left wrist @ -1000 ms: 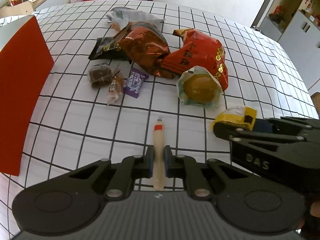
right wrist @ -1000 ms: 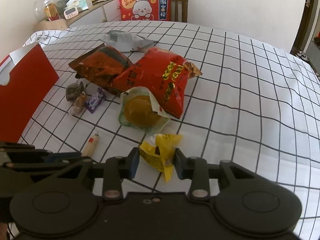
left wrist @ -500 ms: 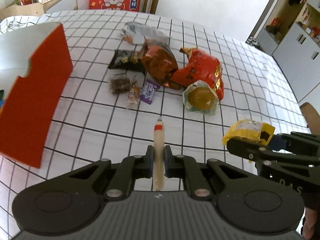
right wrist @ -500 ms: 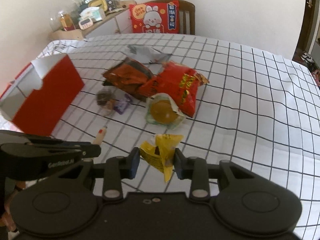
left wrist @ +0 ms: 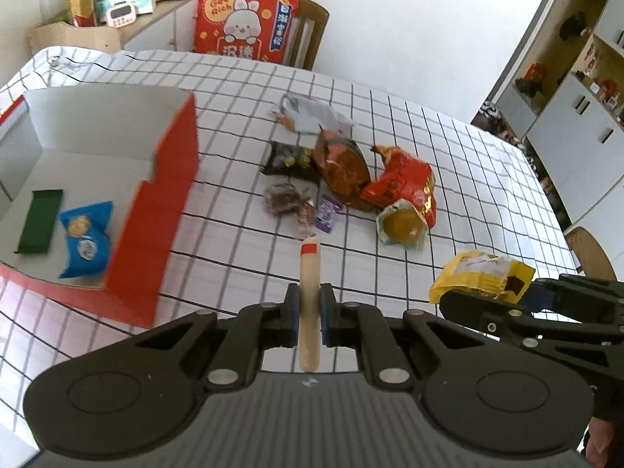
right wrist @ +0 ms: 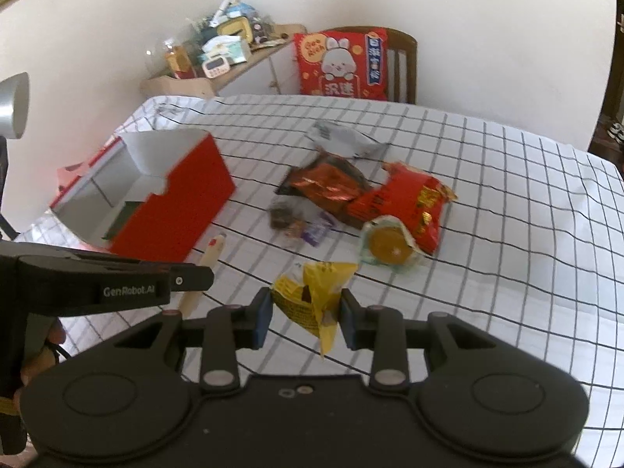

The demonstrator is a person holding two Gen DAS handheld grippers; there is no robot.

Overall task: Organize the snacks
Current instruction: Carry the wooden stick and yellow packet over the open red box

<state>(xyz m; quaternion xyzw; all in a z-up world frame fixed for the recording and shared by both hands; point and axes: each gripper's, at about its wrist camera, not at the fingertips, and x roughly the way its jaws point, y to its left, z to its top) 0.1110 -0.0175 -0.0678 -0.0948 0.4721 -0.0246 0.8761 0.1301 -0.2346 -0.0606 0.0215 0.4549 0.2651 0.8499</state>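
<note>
My left gripper (left wrist: 309, 308) is shut on a beige sausage stick (left wrist: 309, 273) with a red band, held above the table. My right gripper (right wrist: 305, 314) is shut on a yellow snack packet (right wrist: 314, 292), also lifted; the packet shows in the left wrist view (left wrist: 481, 271) too. An open red box (left wrist: 156, 210) stands at the left, holding a blue packet (left wrist: 85, 238) and a green bar (left wrist: 39, 220). The box also shows in the right wrist view (right wrist: 175, 202).
On the checked tablecloth (left wrist: 468, 156) lies a heap: red bag (left wrist: 401, 187), orange-brown bag (left wrist: 343, 163), black packet (left wrist: 290, 160), silver wrapper (left wrist: 312, 117), round cake in clear wrap (left wrist: 401, 226), small candies (left wrist: 304, 206). A chair with a red cushion (left wrist: 245, 27) stands behind.
Both grippers have risen and pulled back with their snacks. The left view has swung left, so the inside of the red box now shows.
</note>
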